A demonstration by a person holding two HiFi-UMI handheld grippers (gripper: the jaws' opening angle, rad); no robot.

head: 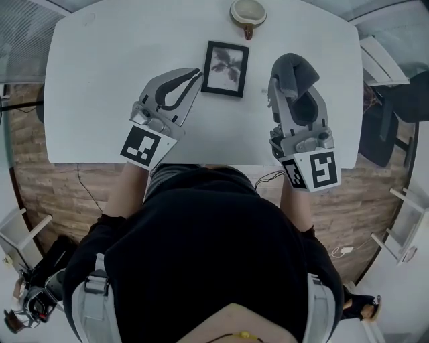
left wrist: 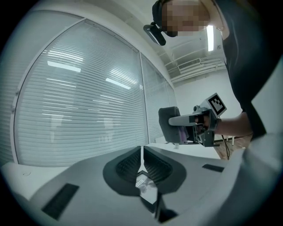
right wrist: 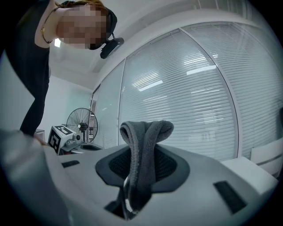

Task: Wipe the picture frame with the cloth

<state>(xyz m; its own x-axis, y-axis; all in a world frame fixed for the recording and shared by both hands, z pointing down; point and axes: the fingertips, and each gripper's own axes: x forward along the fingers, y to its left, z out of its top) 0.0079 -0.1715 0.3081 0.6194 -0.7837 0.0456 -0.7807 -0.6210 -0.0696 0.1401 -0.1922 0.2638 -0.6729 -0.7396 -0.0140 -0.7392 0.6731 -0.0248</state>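
A black picture frame [head: 226, 68] with a palm-tree print lies flat on the white table [head: 100, 80]. My left gripper [head: 195, 74] is just left of the frame, jaws shut with nothing between them; in the left gripper view its jaws [left wrist: 141, 156] meet in a thin line. My right gripper [head: 293, 67] hovers to the frame's right, shut on a folded dark grey cloth [head: 295, 70]. In the right gripper view the cloth [right wrist: 143, 154] bulges up from between the jaws. The right gripper [left wrist: 194, 126] with its cloth also shows in the left gripper view.
A round beige cup [head: 248, 13] stands at the table's far edge beyond the frame. White window blinds [left wrist: 79, 101] fill the background. A standing fan [right wrist: 81, 126] is off to the side. White chairs [head: 382, 63] stand to the table's right.
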